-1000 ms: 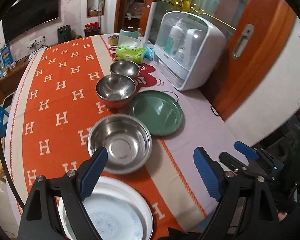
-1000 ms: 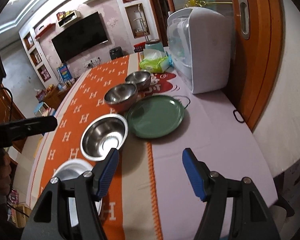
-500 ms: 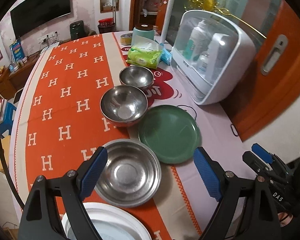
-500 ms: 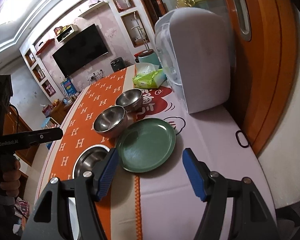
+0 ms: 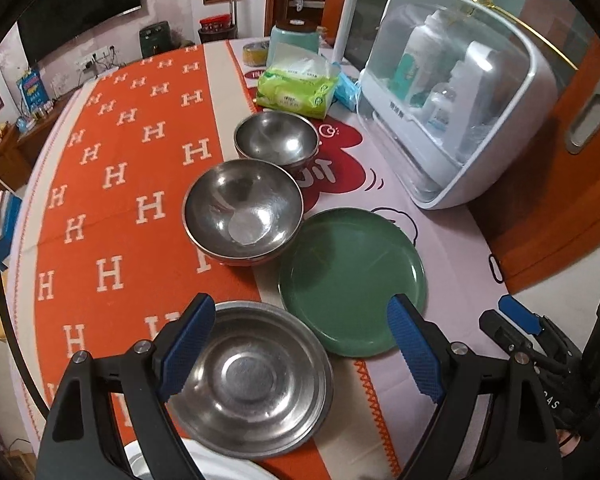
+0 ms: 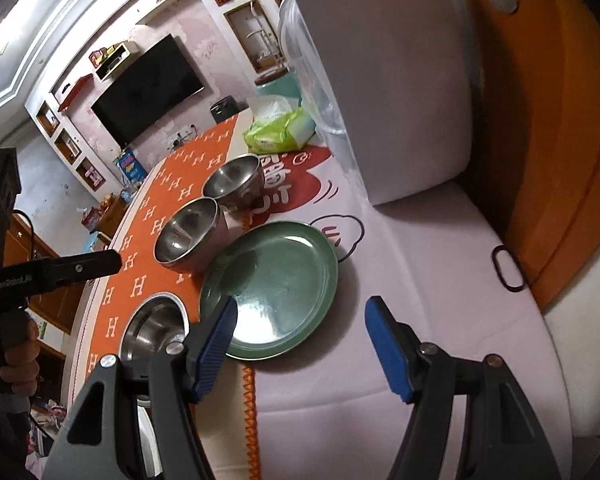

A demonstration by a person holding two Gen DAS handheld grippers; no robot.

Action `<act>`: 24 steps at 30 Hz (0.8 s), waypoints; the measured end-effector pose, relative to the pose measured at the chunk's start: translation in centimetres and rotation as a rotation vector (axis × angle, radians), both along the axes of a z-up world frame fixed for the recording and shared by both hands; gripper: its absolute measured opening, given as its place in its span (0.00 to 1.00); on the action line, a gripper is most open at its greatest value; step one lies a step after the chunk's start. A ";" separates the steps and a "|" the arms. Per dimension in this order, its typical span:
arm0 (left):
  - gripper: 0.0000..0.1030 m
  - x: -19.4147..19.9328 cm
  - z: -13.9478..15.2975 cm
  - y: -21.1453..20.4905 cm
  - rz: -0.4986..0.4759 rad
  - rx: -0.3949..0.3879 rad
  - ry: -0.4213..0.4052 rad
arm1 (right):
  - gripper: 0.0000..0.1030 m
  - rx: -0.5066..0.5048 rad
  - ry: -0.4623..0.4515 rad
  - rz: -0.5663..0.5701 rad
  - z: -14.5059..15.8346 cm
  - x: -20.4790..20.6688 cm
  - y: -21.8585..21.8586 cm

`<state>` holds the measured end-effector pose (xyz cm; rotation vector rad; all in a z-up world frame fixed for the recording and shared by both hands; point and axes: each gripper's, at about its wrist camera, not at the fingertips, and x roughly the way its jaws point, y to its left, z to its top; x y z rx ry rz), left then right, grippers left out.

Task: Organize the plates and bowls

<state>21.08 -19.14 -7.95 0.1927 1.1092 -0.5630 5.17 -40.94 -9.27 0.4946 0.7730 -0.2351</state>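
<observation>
A green plate (image 5: 352,280) lies on the table, also in the right wrist view (image 6: 276,288). Three steel bowls stand in a row: near bowl (image 5: 248,380), middle bowl (image 5: 242,212), far bowl (image 5: 276,140). They also show in the right wrist view, near bowl (image 6: 152,332), middle bowl (image 6: 188,232), far bowl (image 6: 232,180). A white plate (image 5: 228,468) peeks at the bottom edge. My left gripper (image 5: 300,344) is open above the near bowl and the green plate's edge. My right gripper (image 6: 300,344) is open, empty, over the green plate's near rim.
A white dome-lidded cabinet with bottles (image 5: 448,92) stands at the right by an orange door (image 6: 560,120). A green wipes pack (image 5: 296,88) and a teal canister (image 5: 294,38) sit at the far end. The table edge (image 6: 560,380) is close on the right.
Both grippers have moved forward over the table. The green plate and bowls now lie closer, and the white plate has slipped almost out of the left view. Both stayed open.
</observation>
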 end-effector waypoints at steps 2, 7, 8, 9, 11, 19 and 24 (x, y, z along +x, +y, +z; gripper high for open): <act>0.84 0.8 -1.1 -0.4 -0.002 -0.007 0.019 | 0.64 0.014 0.004 0.006 -0.8 0.6 -0.4; 0.84 2.1 -3.3 -1.1 0.001 -0.043 0.026 | 0.64 0.051 0.026 0.023 -3.0 2.0 -1.0; 0.84 2.3 -3.7 -1.3 0.001 -0.045 0.029 | 0.64 0.059 0.027 0.025 -3.3 2.1 -1.0; 0.84 2.5 -4.2 -1.4 0.000 -0.044 0.033 | 0.64 0.066 0.027 0.028 -3.6 2.3 -1.1; 0.84 2.9 -5.0 -1.6 -0.004 -0.048 0.043 | 0.64 0.076 0.029 0.034 -4.3 2.8 -1.1; 0.74 4.4 -8.0 -2.0 0.018 -0.042 0.084 | 0.64 0.100 0.047 0.059 -6.3 4.2 -1.6; 0.67 4.9 -9.4 -2.2 0.036 -0.029 0.102 | 0.55 0.120 0.060 0.067 -7.3 4.8 -1.7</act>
